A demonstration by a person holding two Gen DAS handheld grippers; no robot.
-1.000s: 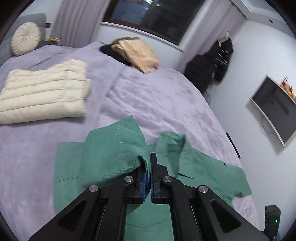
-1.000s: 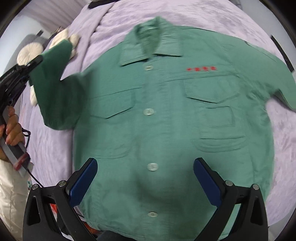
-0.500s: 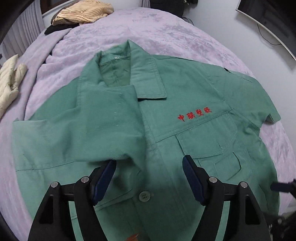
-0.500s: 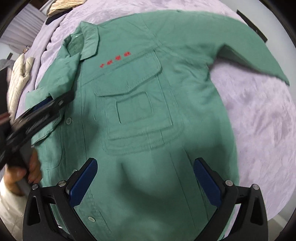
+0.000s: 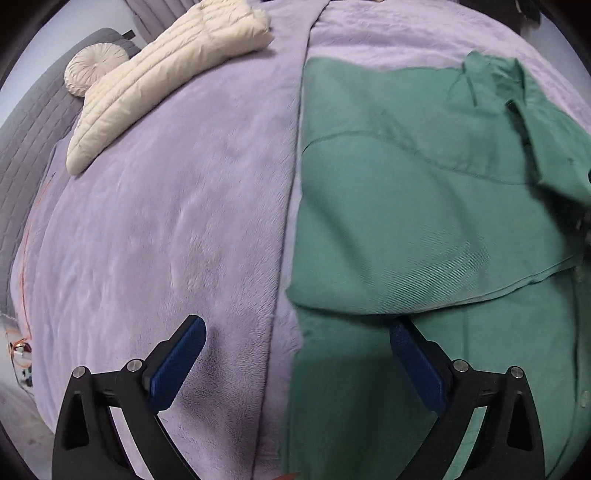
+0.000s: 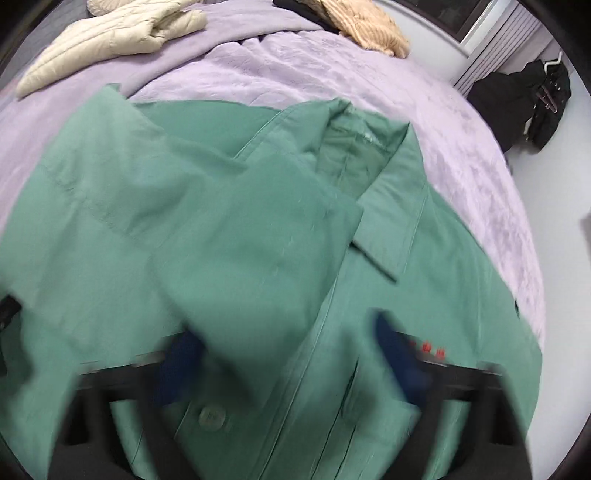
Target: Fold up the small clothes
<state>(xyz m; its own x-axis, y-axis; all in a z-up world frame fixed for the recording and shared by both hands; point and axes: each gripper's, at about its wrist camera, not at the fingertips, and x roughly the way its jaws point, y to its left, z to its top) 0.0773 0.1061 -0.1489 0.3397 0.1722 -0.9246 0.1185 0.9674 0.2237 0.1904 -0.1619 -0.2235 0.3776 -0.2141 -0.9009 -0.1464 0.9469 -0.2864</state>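
Across a lilac plush bedspread (image 5: 166, 221) a limp, light green cotton work shirt (image 6: 229, 236), best pinched at its folded side edge, was overhung by the left gripper (image 5: 295, 354) and right gripper (image 6: 288, 354), both spread and empty

Green button-front work shirt (image 6: 266, 258): spread front-up on the lilac plush bedspread (image 6: 332, 74), collar open, one sleeve folded across the chest, red embroidered characters (image 6: 428, 346) near the chest pocket, one pale button (image 6: 211, 416) visible.
Right gripper (image 6: 284, 354): motion-blurred, blue-padded fingers (image 6: 399, 354) spread wide over the shirt.
Cream quilted jacket (image 6: 110, 37): far left on the bedspread.
Tan ribbed garment (image 6: 365, 26): far edge.
Black clothing (image 6: 524, 99): hanging by the wall, right.
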